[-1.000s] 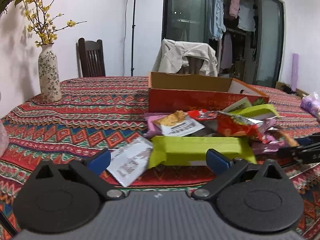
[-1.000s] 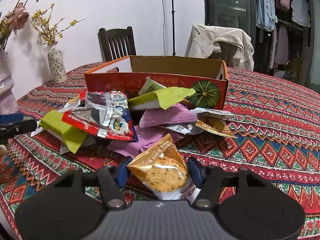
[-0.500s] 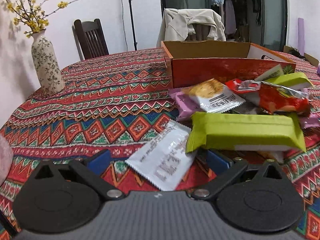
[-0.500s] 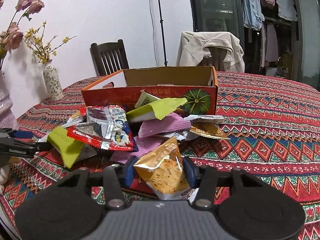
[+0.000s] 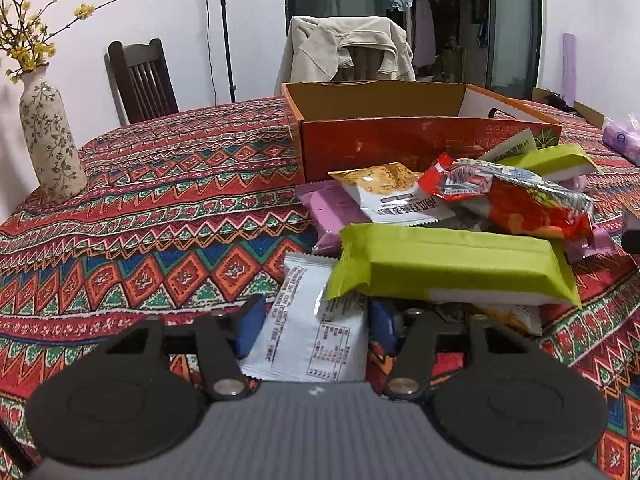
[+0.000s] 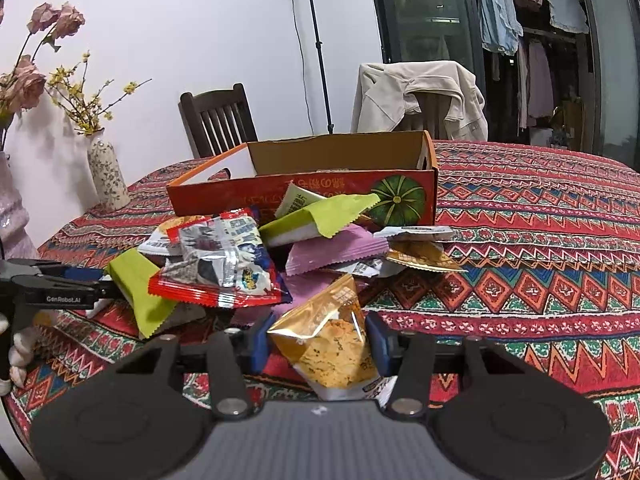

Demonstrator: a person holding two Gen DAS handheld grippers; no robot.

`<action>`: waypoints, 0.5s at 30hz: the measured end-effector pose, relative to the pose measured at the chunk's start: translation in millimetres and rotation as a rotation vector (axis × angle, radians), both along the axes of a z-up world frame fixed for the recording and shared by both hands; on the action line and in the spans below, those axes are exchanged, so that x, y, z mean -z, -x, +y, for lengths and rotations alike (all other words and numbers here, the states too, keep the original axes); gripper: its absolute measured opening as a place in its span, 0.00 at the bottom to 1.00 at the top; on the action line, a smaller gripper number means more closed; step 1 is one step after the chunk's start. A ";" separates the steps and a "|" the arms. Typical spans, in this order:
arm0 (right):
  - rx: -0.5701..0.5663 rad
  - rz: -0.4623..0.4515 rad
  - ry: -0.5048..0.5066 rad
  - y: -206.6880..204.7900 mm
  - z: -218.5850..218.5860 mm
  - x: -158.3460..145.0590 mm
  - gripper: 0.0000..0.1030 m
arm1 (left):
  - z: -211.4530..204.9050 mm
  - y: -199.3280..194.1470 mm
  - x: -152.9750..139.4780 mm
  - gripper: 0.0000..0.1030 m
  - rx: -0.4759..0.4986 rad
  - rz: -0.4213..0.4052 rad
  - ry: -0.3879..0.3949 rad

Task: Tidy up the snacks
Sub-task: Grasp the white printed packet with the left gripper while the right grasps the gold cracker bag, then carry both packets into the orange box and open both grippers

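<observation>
**Both grippers on snack packets at the near edge of the table**

Left gripper (image 5: 316, 322), in its own wrist view, has its jaws closing around a white packet (image 5: 310, 332) with printed text, which lies flat between the blue pads (image 5: 250, 324); the pads sit right at its two sides. One corner of that packet is tucked under a long green bar (image 5: 452, 266) lying crosswise just beyond the fingers. Behind the bar, a pile of snacks: a purple packet (image 5: 330, 210), a white-and-gold cracker packet (image 5: 394, 196) and a red crinkled bag (image 5: 516, 196). An open orange cardboard box (image 5: 400, 144) stands beyond the pile, toward the middle of the table (image 5: 180, 220), which wears a red patterned cloth. A flowered vase (image 5: 50, 136) stands near the table's left edge.

Right gripper (image 6: 318, 346), in the right wrist view, is partly closed on a gold cracker pouch (image 6: 330, 344), its blue pads pressing both sides of the pouch, whose top rises tilted above the fingers. Just beyond it lie the red bag (image 6: 224, 266), the green bar (image 6: 140, 288) and the purple packet (image 6: 340, 250), all in front of the box (image 6: 304, 196). At the left edge of this view the other gripper (image 6: 60, 288) reaches in low over the cloth, a gloved hand (image 6: 18, 350) beneath it.
</observation>
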State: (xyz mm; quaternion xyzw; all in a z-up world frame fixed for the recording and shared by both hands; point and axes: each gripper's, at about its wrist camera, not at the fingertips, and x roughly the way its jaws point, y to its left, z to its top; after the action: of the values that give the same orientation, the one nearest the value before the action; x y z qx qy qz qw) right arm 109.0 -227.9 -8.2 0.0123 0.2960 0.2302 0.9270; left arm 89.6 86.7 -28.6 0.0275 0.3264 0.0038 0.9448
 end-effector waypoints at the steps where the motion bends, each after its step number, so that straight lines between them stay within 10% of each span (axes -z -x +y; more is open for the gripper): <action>1: -0.001 0.000 -0.001 0.9 0.3 0.0 0.47 | -0.2 2.4 -0.2 0.54 -0.007 -0.001 0.004; 15: 0.002 -0.031 -0.026 11.3 -4.3 -8.9 0.47 | 4.3 56.5 -31.2 0.49 -0.125 -0.167 0.000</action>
State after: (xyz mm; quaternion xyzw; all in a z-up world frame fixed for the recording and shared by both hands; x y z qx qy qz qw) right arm 97.7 -232.2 0.8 0.0212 0.2787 0.2330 0.9314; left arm 33.1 91.1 2.6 0.0067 0.2476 0.0649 0.9667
